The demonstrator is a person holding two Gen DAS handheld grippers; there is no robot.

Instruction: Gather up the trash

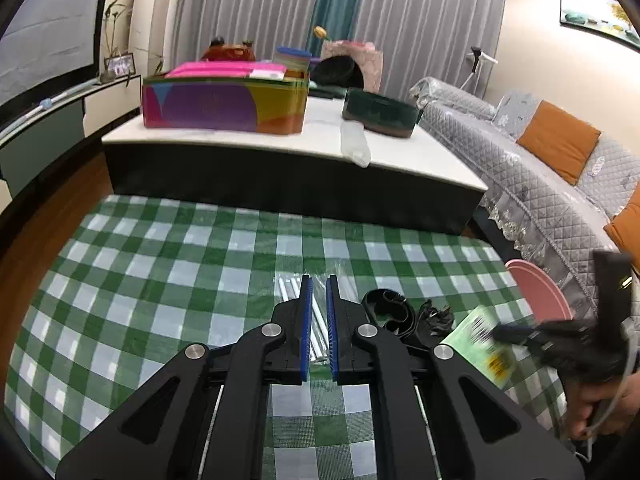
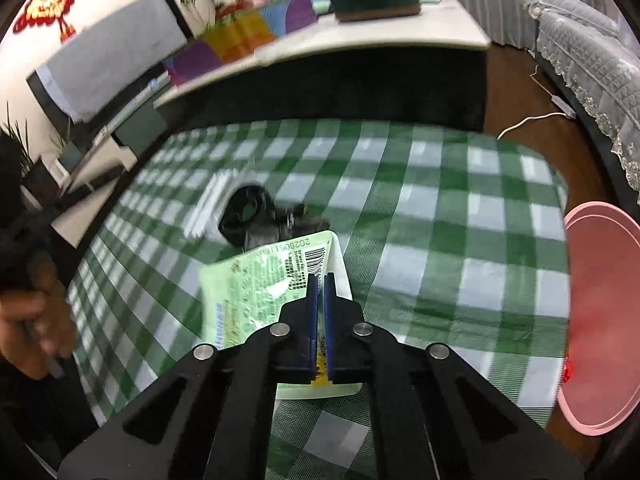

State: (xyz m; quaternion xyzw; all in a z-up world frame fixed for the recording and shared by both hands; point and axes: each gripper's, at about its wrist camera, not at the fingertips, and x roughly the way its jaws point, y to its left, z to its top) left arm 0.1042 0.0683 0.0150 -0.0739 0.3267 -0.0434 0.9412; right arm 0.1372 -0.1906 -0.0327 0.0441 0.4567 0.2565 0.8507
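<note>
Right gripper (image 2: pixel 319 280) clamps wrapper (image 2: pixel 256 292), left gripper (image 1: pixel 319 284) pinches straws (image 1: pixel 290 286); neither binned (image 2: pixel 600 320), black strap (image 2: pixel 248 216) left.

The far and left stretches of the checked cloth (image 1: pixel 132 264) lie bare, giving open passage in the middle left of the left wrist view. At lower centre a bundle of white sticks (image 1: pixel 320 320), a black strap (image 1: pixel 386 312) and a green wrapper (image 1: pixel 480 340) crowd together. A low table (image 1: pixel 280 184) walls off the far edge. At right, the pink bin (image 2: pixel 600 320) stands just beside the cloth, with a sofa (image 2: pixel 592 64) behind.
</note>
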